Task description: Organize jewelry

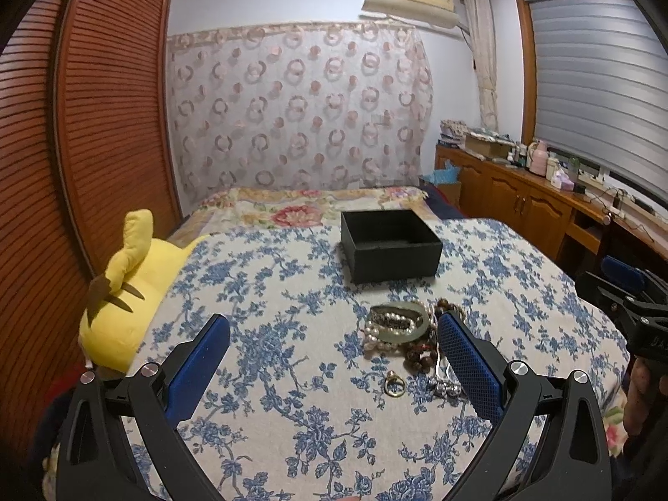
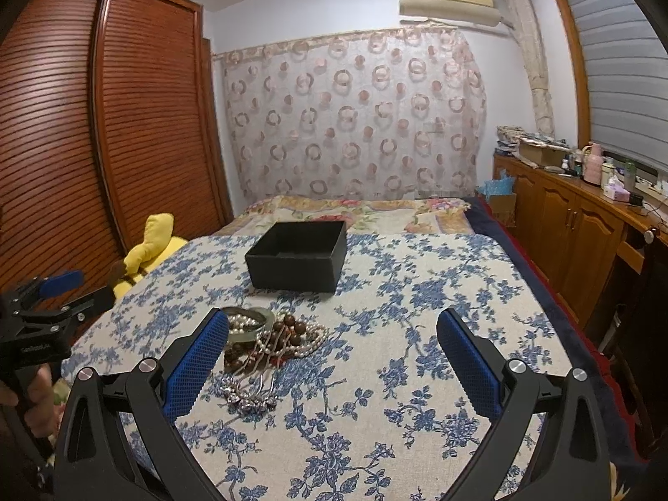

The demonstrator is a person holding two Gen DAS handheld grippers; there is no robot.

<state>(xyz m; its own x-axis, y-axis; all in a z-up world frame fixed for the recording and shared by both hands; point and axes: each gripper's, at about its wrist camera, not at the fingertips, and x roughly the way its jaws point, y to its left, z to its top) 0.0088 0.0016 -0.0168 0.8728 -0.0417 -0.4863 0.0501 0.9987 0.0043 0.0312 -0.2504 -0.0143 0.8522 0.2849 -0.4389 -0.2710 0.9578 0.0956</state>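
Both claws, left gripper [image 1: 334,334] and right gripper [image 2: 334,330], hover spread and empty; jewelry pile [image 1: 411,330] lies just ahead, black box [image 1: 390,246] (open-topped, to receive it) beyond.

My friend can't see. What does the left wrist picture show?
A heap of jewelry lies on a blue-flowered bedspread, beyond the open left gripper. Farther back sits an open black box; a yellow plush toy lies at left.

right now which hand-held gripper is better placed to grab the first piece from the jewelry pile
Probably the left hand-held gripper. Both are open and empty. In its view the jewelry pile reaches up to its right finger and the gold ring lies between its fingers. The right hand-held gripper has the pile beside its left finger.
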